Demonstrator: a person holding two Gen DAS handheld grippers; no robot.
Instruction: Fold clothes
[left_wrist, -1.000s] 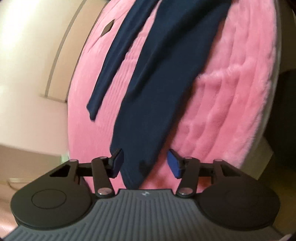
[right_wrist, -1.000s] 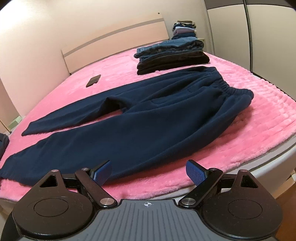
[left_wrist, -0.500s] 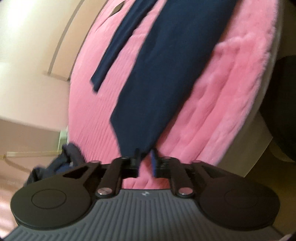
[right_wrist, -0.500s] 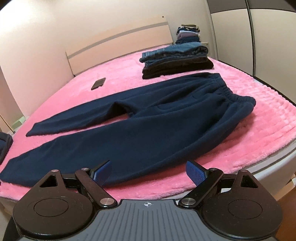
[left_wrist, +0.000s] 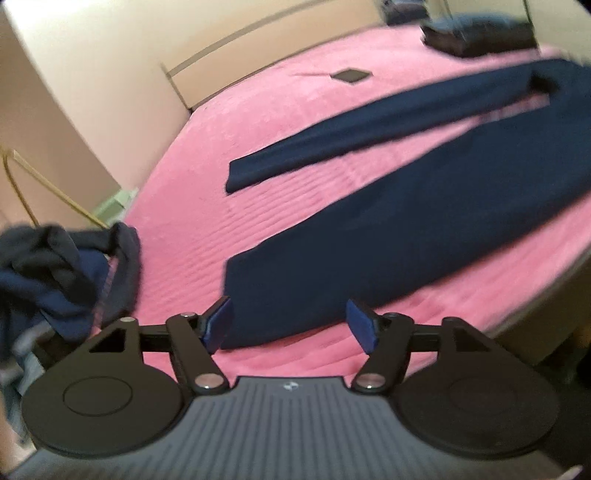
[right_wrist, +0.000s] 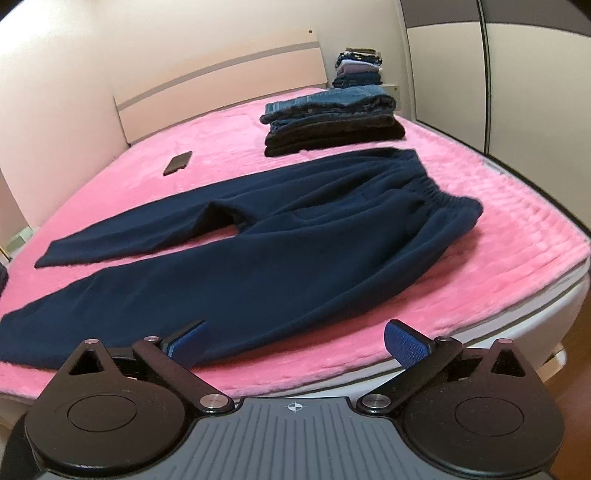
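Pink bed (right_wrist: 498, 206) fills both views, headboard (right_wrist: 221, 81) far ahead, wardrobe doors (right_wrist: 443, 59) ahead-right of R tool. Navy pants (right_wrist: 295, 251) lie flat across the bed, legs spread; waistband ahead-right of R tool (right_wrist: 293, 338), near cuff just ahead of L tool (left_wrist: 290, 325). Both tools released, jaws wide, nothing held. Bare pink strip betw. pants & bed edge. Folded stack (right_wrist: 332, 122) & phone (right_wrist: 178, 162) beyond pants. Crumpled dark clothes (left_wrist: 62, 273) left of L tool, off bed corner.
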